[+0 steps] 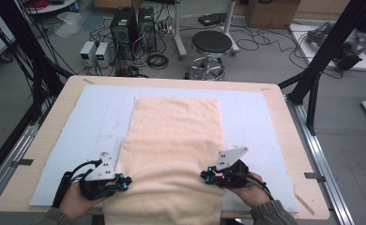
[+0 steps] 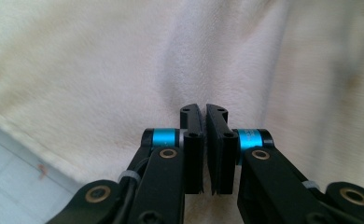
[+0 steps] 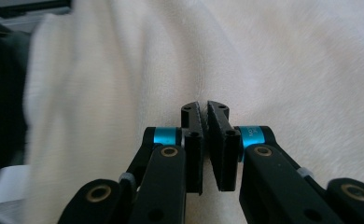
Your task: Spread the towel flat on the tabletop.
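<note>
The left gripper [image 2: 204, 112] has its jaws drawn together with only a thin slit between the pads, and at the tips they meet the cream towel [image 2: 124, 70]; whether a fold of cloth is actually pinched there is hard to make out, since the tips press straight into the pile. The right gripper [image 3: 204, 108] stands the same way, jaws closed to a narrow gap against the towel, and again the cloth at the tips is too pale and soft to tell a pinch from a mere touch.

In the high view the left gripper [image 1: 124, 182] sits at the towel's left edge near the table's front, the right gripper [image 1: 204, 176] at its right edge, both aimed inward. The hands behind them are partly cut off by the lower frame edge.

The towel [image 1: 176, 136] lies lengthwise down the middle of a pale blue mat [image 1: 96, 117] on the wooden table [image 1: 59, 108], its near end hanging past the front edge and out of the frame. Beyond the table stand a round stool [image 1: 211, 43] and computer towers [image 1: 125, 23].
</note>
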### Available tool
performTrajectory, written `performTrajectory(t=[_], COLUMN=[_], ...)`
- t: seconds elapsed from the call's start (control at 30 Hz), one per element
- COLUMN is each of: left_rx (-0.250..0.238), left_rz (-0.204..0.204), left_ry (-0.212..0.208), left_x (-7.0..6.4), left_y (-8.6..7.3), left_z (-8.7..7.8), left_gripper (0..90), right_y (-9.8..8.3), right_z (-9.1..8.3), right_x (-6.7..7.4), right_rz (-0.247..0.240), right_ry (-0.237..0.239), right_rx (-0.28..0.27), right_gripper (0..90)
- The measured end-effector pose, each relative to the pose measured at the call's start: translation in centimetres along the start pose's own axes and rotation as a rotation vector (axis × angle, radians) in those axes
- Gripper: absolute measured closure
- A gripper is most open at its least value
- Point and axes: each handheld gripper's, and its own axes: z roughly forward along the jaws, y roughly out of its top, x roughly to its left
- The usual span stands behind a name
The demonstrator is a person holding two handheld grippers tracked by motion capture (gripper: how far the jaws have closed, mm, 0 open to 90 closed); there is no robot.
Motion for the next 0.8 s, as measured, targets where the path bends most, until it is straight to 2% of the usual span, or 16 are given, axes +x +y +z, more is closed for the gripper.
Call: performTrajectory(t=[0.07, 0.1, 0.13, 0.2, 0.27, 0.37, 0.43, 0.5, 0.57, 0.63, 0.67, 0.7, 0.77, 0.8], left_rx=[-0.018, -0.033, -0.045, -0.066, -0.062, -0.058, -0.042, -0.017, 0.024, 0.069, 0.079, 0.066, 0.080, 0.080], left_rz=[0.022, 0.035, 0.044, 0.041, 0.051, 0.021, 0.006, -0.017, -0.024, -0.017, -0.005, 0.001, 0.005, 0.006], left_ry=[-0.021, -0.038, -0.045, -0.045, -0.026, 0.001, 0.026, 0.008, -0.012, -0.042, -0.049, -0.039, -0.050, -0.049], left_x=[-1.4, -2.0, -2.4, -2.7, -2.2, -0.6, 0.7, 1.9, 2.3, 2.4, 2.2, 2.1, 2.1, 1.9], left_y=[0.1, 0.2, 0.4, 0.6, 0.7, 0.5, 0.2, -0.2, -0.6, -0.9, -1.1, -1.1, -1.1, -1.1], left_z=[-1.4, -2.1, -2.5, -2.9, -2.7, -1.2, 0.1, 1.4, 2.7, 3.7, 4.1, 4.1, 3.8, 3.8], left_gripper=[84.7, 83.4, 79.3, 68.1, 64.5, 60.7, 58.6, 56.7, 56.5, 57.7, 62.8, 64.7, 78.4, 82.0], right_y=[0.3, 0.4, 0.6, 0.8, 0.9, 0.4, -0.1, -0.7, -1.2, -1.6, -1.8, -1.9, -1.8, -1.8], right_z=[-1.0, -1.5, -2.0, -2.7, -2.9, -2.0, -0.9, 0.1, 1.2, 2.3, 2.8, 3.1, 3.2, 3.3], right_x=[1.5, 2.2, 2.8, 3.4, 3.0, 1.6, 0.5, -0.4, -0.8, -0.8, -0.8, -0.6, -0.5, -0.5], right_rz=[-0.023, -0.033, -0.037, -0.046, -0.048, -0.021, -0.006, 0.015, 0.038, 0.032, 0.028, 0.020, 0.016, 0.010], right_ry=[0.030, 0.052, 0.065, 0.065, 0.033, -0.011, -0.033, -0.023, 0.013, 0.020, 0.029, 0.028, 0.038, 0.045], right_rx=[-0.021, -0.035, -0.045, -0.073, -0.063, -0.034, 0.008, 0.023, 0.055, 0.093, 0.112, 0.112, 0.101, 0.102], right_gripper=[82.9, 78.2, 72.6, 69.9, 67.7, 64.6, 62.7, 60.4, 59.3, 60.9, 64.9, 67.9, 80.0, 82.6])
